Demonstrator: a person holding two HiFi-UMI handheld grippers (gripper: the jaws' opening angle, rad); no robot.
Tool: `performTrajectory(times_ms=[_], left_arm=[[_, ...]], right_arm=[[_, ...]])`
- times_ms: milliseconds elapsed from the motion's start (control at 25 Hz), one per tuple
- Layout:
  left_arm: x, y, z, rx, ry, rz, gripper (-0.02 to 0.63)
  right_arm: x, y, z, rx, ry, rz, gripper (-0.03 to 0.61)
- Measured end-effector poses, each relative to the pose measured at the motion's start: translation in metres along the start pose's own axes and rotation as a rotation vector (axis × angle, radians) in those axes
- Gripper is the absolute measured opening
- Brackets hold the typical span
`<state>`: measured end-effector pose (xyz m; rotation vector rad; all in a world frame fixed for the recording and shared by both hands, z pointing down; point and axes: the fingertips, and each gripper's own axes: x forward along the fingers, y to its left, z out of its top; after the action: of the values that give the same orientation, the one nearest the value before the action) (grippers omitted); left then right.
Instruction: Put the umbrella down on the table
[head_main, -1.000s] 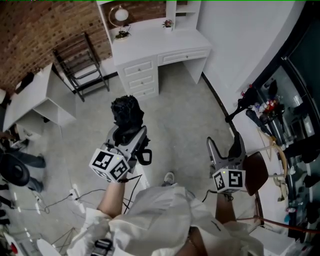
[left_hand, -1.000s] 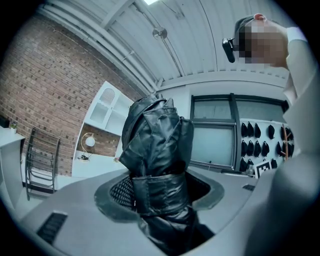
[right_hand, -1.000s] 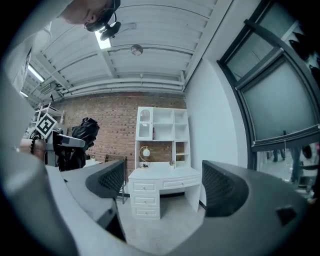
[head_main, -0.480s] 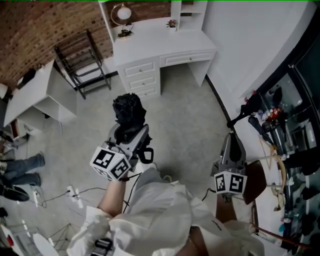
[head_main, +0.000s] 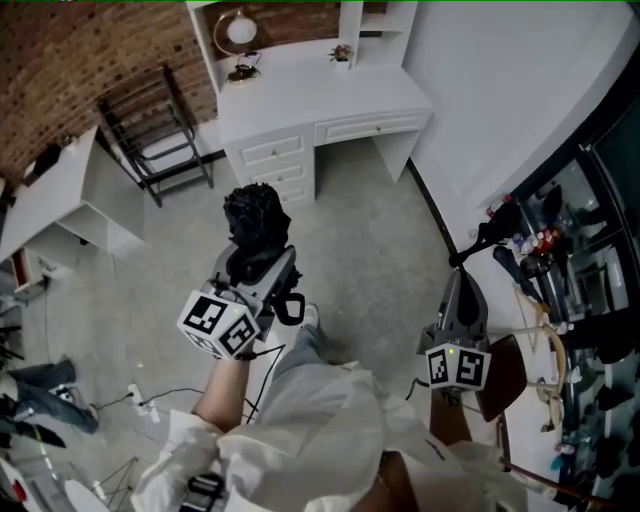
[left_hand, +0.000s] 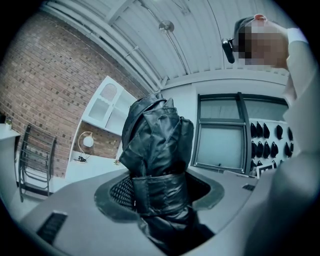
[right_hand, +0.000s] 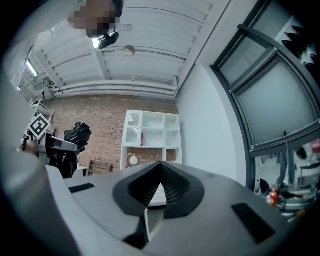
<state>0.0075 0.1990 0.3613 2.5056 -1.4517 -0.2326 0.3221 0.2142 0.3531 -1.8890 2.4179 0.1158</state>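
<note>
The folded black umbrella (head_main: 253, 218) is clamped in the fingers of the left gripper (head_main: 260, 262), well apart from the white counter (head_main: 300, 95). It should be carried over, lowered flat and only then released. The fingers of the right gripper (head_main: 462, 292) have just been closed together on nothing.

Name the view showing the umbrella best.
Left gripper view: the umbrella fills the centre, close, every fold clear. Head view shows it small from above; right gripper view, tiny at the left edge.
</note>
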Motion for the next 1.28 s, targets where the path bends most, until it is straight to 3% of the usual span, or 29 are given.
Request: performTrajectory(times_ms=[680, 1280], left_arm=[[0.156, 0.148, 0.041, -0.017, 0.000, -0.022, 0.276], [0.208, 0.225, 0.056, -0.028, 0.007, -0.031, 0.276]], right_arm=[[0.210, 0.009, -0.012, 0.006, -0.002, -0.022, 0.018], [0.306, 0.035, -0.026, 0.012, 0.009, -0.020, 0.018]])
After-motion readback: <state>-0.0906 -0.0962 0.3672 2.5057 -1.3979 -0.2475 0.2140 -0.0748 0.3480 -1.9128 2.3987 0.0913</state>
